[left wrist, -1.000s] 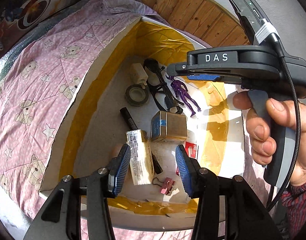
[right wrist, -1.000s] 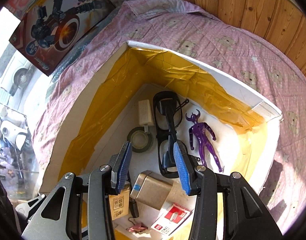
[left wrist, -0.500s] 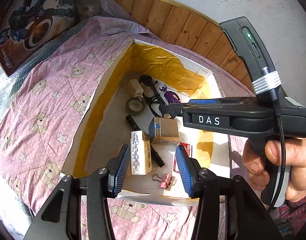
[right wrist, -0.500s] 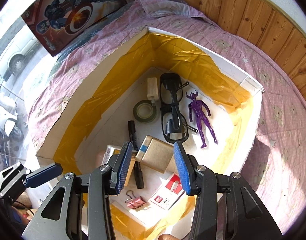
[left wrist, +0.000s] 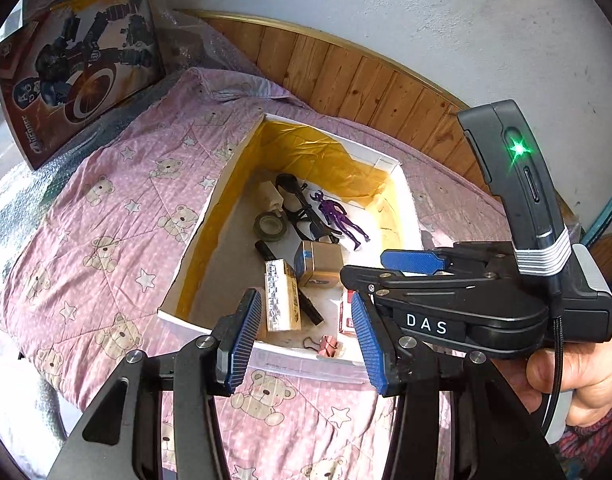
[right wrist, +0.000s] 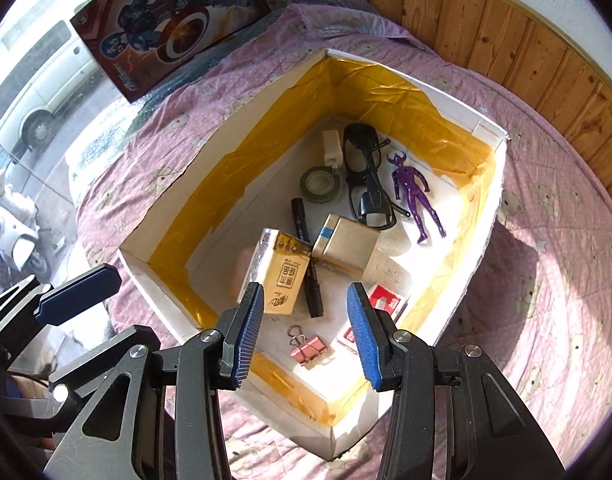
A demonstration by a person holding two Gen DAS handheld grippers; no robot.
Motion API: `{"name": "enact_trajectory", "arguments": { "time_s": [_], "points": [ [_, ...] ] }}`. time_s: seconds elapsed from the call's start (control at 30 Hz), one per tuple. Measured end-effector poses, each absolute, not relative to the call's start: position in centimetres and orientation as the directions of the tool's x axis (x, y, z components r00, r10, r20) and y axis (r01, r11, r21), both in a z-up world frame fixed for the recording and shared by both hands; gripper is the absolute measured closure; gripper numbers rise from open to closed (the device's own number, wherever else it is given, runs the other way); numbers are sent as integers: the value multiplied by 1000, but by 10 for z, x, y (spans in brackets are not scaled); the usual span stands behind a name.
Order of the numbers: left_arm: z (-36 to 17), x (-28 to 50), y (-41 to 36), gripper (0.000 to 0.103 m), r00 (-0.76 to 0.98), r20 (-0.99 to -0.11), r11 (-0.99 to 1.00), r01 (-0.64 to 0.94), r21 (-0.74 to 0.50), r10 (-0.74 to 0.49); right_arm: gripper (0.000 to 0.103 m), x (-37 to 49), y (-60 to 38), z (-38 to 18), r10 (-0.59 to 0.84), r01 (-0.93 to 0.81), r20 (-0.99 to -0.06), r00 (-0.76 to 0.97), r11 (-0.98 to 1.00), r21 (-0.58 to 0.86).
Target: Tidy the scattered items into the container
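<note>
Both your left tongs (left wrist: 306,344) and right tongs (right wrist: 306,336) hang spread and empty above the box (right wrist: 489,208); scan the bed (left wrist: 106,216) toward nine o'clock for strays.

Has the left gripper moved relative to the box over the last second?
Yes. The left gripper has pulled back and up from the box: its open jaws were inside, now they sit at the near rim.
</note>
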State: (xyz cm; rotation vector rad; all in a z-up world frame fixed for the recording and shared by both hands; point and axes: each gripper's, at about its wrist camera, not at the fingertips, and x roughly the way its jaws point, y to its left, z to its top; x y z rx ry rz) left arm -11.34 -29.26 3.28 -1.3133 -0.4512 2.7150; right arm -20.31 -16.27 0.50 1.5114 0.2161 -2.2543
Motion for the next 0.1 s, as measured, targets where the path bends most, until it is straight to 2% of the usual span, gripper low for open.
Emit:
{"name": "enact_trajectory", "arguments": {
  "time_s": [0.1],
  "points": [
    [37,-104,-293,54,-635,-745,-954,42,-298,205,57,-192,-166,10,-253,428,-905,-342,-899,90]
  ]
}}
